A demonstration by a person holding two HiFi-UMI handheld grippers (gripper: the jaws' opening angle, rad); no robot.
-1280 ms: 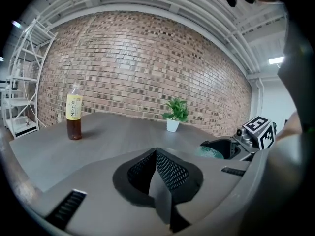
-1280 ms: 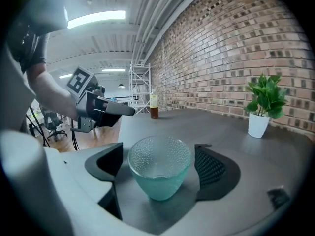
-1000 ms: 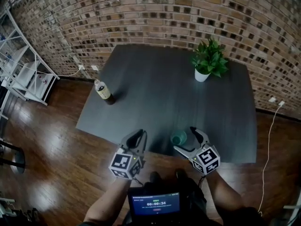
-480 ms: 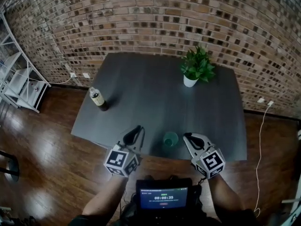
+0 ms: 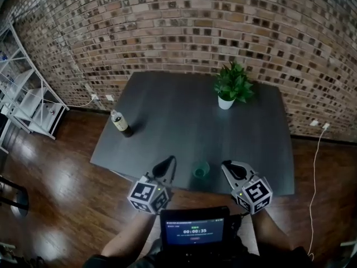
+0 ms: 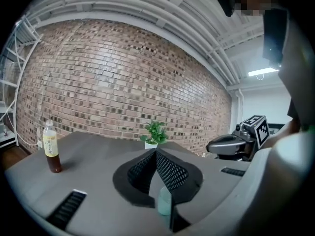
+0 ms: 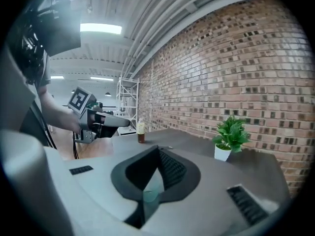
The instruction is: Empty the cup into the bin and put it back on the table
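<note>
Dark grey table (image 5: 184,121) before a brick wall (image 5: 167,32), wooden floor (image 5: 56,183)

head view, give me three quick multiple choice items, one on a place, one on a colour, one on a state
1. Where does the bottle stand? A near the left edge of the table; B near its right edge; C in its middle.
2. What colour is the cup? A red; B green; C white.
3. How is the cup placed? A on its side; B upside down; C upright, mouth up.
Answers: 1 A, it stands by the left edge, far across from the plant; 2 B, it looks clear green; 3 C, its open rim faces up toward the camera.
</note>
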